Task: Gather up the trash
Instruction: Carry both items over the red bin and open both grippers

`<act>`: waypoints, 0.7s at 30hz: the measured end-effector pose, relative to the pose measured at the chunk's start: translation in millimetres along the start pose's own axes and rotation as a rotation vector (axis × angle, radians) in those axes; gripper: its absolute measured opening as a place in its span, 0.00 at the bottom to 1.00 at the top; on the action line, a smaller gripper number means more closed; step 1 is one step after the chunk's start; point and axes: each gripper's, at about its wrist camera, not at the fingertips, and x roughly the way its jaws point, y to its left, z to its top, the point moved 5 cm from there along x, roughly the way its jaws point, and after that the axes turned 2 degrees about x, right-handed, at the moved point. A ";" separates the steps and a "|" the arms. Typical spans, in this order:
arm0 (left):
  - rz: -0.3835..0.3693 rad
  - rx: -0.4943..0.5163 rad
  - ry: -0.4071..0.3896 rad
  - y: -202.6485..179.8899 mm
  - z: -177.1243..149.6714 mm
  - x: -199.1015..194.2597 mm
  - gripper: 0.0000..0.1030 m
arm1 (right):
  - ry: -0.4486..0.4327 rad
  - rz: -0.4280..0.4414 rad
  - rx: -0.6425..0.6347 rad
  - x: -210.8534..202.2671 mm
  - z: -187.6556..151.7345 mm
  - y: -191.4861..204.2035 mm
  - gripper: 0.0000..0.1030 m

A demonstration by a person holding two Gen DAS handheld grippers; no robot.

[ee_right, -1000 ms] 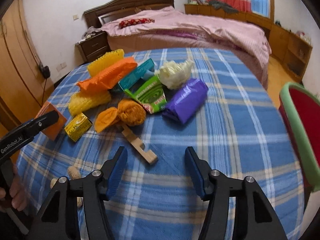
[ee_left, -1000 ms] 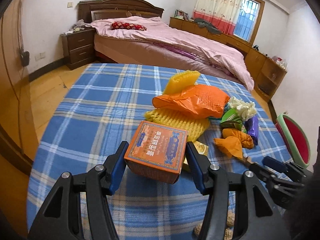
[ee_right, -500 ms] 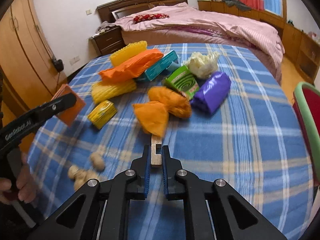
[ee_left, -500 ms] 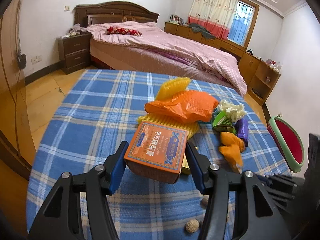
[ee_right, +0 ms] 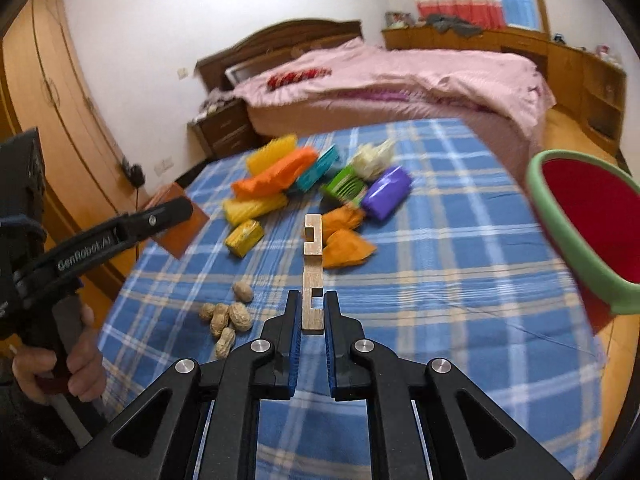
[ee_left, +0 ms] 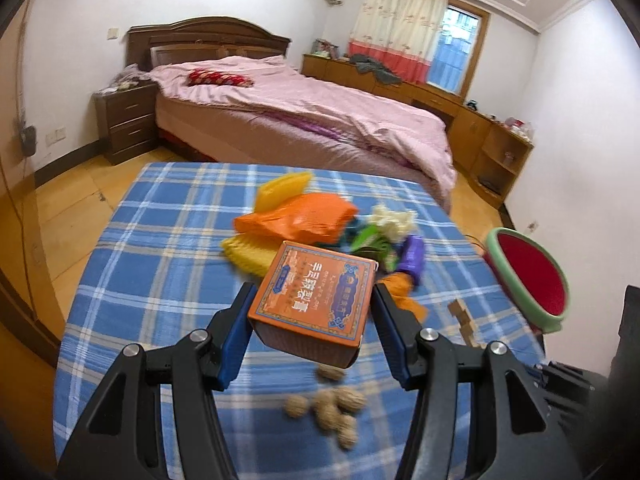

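A: Both tools are loaded, so I judge the step in hand is carrying to the bin; the right gripper [ee_right: 312,316] is pinched tight on the near end of the wooden piece [ee_right: 312,268], and the left gripper [ee_left: 312,320] clamps the orange box [ee_left: 316,300] by its two side faces.

B: Where is the bin?

A: The red bin with the green rim [ee_right: 576,232] fills the right edge of the right wrist view; I would bring each load well over the rim before letting go, one at a time, keeping the wood level so it cannot swing.

B: And how does the wood lie?

A: Its long axis runs straight up the centre of the frame, away from the jaws, notched end farthest out; it hangs clear above the checked tablecloth [ee_right: 460,280], over the peanuts [ee_right: 230,316] and wrappers.
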 end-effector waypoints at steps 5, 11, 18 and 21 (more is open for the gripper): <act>-0.047 0.055 0.041 -33.6 4.8 3.1 0.56 | -0.056 -0.031 0.049 -26.8 4.3 -22.5 0.10; -0.117 0.130 0.094 -84.3 9.4 18.6 0.56 | -0.105 -0.074 0.121 -47.8 10.7 -64.4 0.10; -0.213 0.228 0.112 -163.9 19.5 49.4 0.56 | -0.177 -0.150 0.212 -71.1 22.2 -132.4 0.10; -0.260 0.255 0.126 -198.7 23.2 67.1 0.56 | -0.197 -0.179 0.253 -79.2 26.1 -165.1 0.10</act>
